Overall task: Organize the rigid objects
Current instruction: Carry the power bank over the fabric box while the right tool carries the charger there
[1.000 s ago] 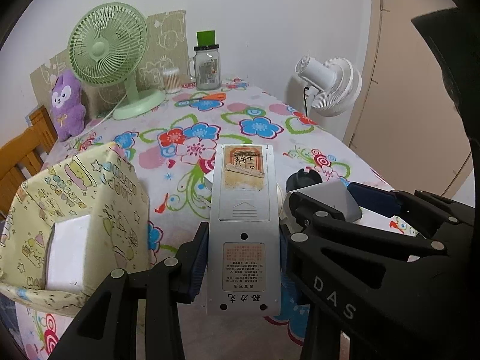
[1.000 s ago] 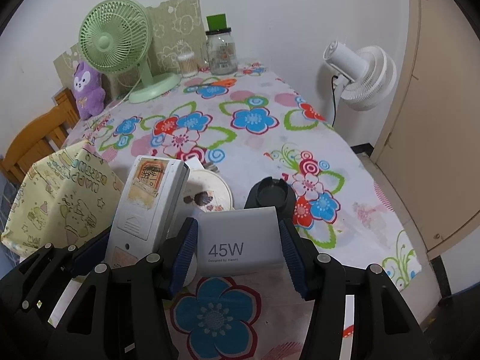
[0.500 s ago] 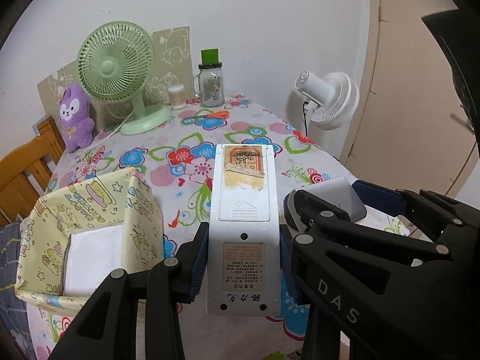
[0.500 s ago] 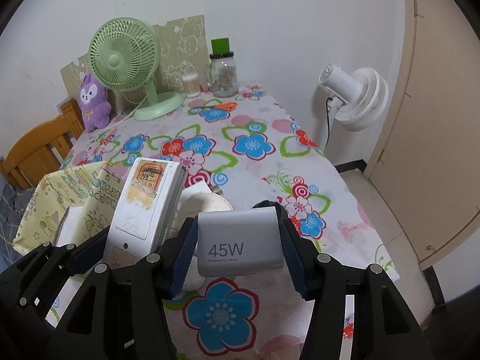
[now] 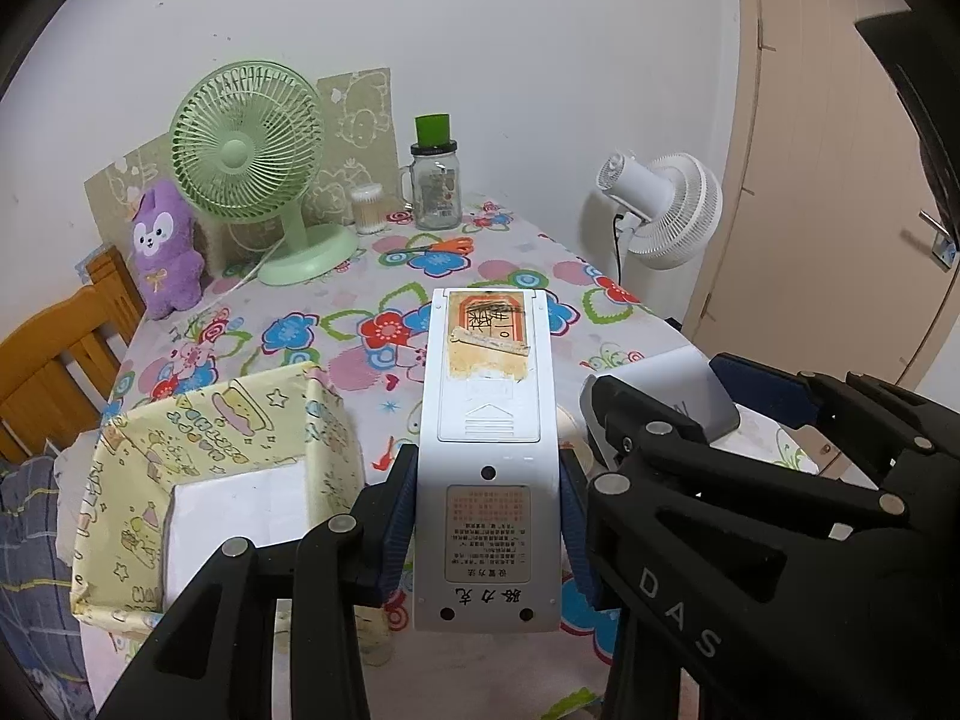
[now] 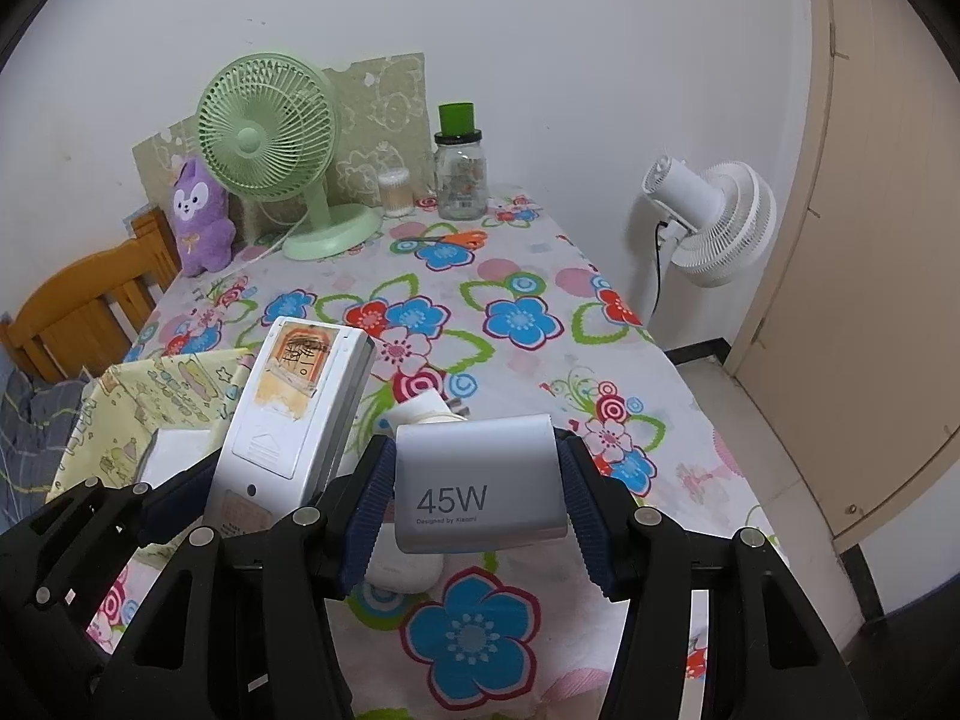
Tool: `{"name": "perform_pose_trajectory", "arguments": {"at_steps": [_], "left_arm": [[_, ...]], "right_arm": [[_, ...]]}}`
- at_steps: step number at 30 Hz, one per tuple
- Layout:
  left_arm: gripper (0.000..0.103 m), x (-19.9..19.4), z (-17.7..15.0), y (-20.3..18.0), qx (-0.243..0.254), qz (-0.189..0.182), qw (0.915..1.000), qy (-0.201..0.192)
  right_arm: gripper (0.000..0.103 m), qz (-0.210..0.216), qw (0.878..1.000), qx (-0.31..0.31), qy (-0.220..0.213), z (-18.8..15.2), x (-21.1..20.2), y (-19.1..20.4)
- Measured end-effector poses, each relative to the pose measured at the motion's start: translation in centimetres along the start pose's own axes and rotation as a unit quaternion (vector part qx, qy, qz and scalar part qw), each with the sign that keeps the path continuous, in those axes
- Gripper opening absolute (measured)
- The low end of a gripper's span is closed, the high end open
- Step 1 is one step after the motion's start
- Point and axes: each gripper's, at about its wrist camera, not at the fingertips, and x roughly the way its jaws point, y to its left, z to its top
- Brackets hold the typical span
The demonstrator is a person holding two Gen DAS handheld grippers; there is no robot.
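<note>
My left gripper (image 5: pixel 487 516) is shut on a white remote control (image 5: pixel 489 420), held back side up with a worn orange sticker near its far end. Beside it on the right, my right gripper (image 6: pixel 480 495) is shut on a grey 45W charger block (image 6: pixel 480 486). Both objects hang above the near part of the flowered table (image 6: pixel 540 276). A yellow patterned box (image 5: pixel 198 480) with a white inside stands open at the near left, just left of the remote. In the right wrist view the remote (image 6: pixel 288 414) partly hides that box.
Under the charger lie a white plug (image 6: pixel 429 408) and a white case (image 6: pixel 405 570). At the far end stand a green fan (image 5: pixel 252 144), a purple plush (image 5: pixel 165 252), a glass jar (image 5: pixel 435 192) and orange scissors (image 5: pixel 444 247). A white floor fan (image 5: pixel 666 210) and a wooden chair (image 5: pixel 54 354) flank the table.
Both grippers have risen together with the remote and the charger still held; the table and the yellow box now look lower and farther away.
</note>
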Motion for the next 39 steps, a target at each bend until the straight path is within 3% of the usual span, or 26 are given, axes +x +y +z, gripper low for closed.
{"name": "perform_pose_trajectory", "arguments": {"at_steps": [18, 39], "left_arm": [[0.045, -1.1, 0.6, 5.6, -0.012, 0.012, 0.9999, -0.001], [0.045, -0.3, 0.2, 12.0, -0.026, 0.025, 0.9992, 0.018]], "right_arm": [[0.059, 0.007, 1.000, -0.016, -0.002, 1.8, -0.1, 5.7], [0.059, 0.027, 0.999, -0.024, 0.025, 2.7, 2.3, 12.4]]}}
